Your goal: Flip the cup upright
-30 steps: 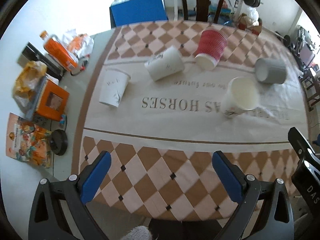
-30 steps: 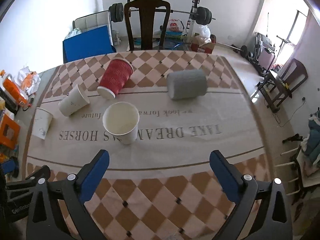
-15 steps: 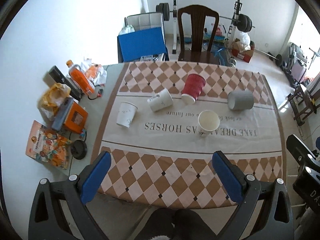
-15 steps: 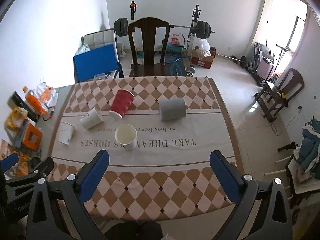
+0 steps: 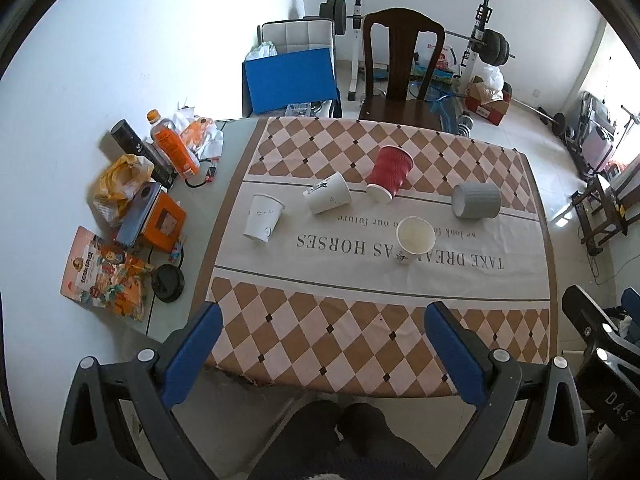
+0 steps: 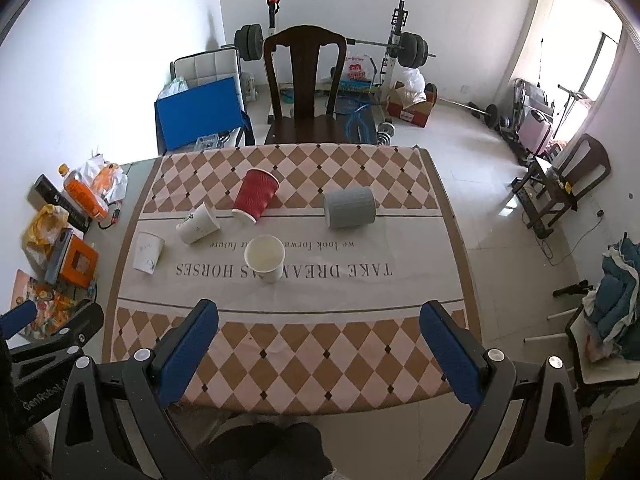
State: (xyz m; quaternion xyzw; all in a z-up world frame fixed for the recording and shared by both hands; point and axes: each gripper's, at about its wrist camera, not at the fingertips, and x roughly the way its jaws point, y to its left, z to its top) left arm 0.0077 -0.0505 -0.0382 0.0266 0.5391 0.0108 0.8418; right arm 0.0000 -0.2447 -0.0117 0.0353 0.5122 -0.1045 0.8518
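Observation:
Several cups sit on the checkered tablecloth point(image 5: 344, 332). A white paper cup point(image 5: 414, 239) point(image 6: 266, 257) stands upright near the middle. A red ribbed cup point(image 5: 389, 173) point(image 6: 255, 195), a grey cup point(image 5: 477, 200) point(image 6: 349, 207) and a white printed cup point(image 5: 327, 198) point(image 6: 198, 224) lie on their sides. Another white cup point(image 5: 263, 217) point(image 6: 148, 253) stands mouth down at the left. My left gripper point(image 5: 322, 346) and right gripper point(image 6: 318, 344) are both open and empty, held high above the table's near edge.
Left of the cloth lie an orange bottle point(image 5: 173, 144), an orange box point(image 5: 160, 220), a snack bag point(image 5: 106, 274) and a black lid point(image 5: 168, 283). A dark wooden chair point(image 6: 304, 92) stands at the far edge. Gym weights and a blue box point(image 6: 200, 114) are behind.
Both grippers have pulled back and up from the table, so the whole table now shows and the cups look smaller. The cups have not moved.

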